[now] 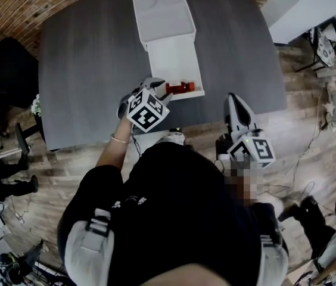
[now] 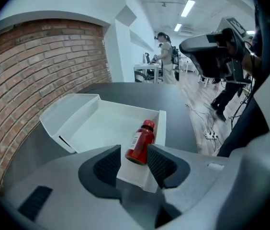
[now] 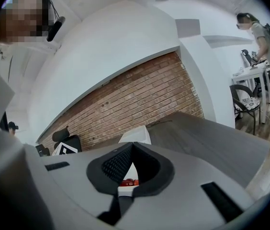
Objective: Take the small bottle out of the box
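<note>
A small red bottle (image 1: 180,87) with a red cap and a white label lies on its side in the open white box (image 1: 183,61), near the box's front edge on the dark table. In the head view my left gripper (image 1: 156,84) hovers just left of the bottle. In the left gripper view the bottle (image 2: 140,140) lies just ahead, in line with the gap of the left gripper (image 2: 132,153), whose jaws stand open without touching it. My right gripper (image 1: 232,99) is off the table's near edge, and its pads (image 3: 118,163) meet, shut on nothing. A sliver of the red bottle (image 3: 129,181) shows under them.
The box's lid (image 1: 159,14) lies flat behind it on the dark grey table (image 1: 84,70). A brick wall (image 2: 34,71) curves round the far side. Black chairs (image 1: 4,70) stand at the left. Cables (image 1: 311,159) lie on the wooden floor at the right.
</note>
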A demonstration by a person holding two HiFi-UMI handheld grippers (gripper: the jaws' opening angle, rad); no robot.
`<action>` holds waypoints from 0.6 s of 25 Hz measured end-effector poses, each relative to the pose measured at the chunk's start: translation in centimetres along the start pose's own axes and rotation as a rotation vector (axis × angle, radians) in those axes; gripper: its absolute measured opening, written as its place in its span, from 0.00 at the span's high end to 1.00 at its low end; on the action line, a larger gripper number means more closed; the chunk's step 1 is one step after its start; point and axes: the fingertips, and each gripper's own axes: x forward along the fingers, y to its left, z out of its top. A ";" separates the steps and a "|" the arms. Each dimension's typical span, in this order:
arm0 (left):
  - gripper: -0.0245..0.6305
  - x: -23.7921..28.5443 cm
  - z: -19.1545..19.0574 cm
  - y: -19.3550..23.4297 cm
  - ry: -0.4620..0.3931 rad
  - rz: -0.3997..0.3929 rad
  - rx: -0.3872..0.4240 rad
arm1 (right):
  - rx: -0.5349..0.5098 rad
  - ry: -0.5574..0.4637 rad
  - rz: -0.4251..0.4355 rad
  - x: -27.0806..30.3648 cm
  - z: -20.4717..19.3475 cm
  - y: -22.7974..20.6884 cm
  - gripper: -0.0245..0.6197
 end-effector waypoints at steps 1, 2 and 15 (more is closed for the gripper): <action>0.71 0.3 -0.2 0.0 0.013 -0.007 0.016 | -0.001 0.002 0.000 0.4 0.0 -0.1 0.96; 0.71 0.5 -0.2 -0.1 0.020 -0.015 0.029 | -0.003 0.004 0.001 0.8 0.1 -0.2 0.96; 0.71 2.5 -0.1 0.8 0.018 -0.054 0.059 | -0.081 0.056 0.055 5.9 -0.7 0.5 0.96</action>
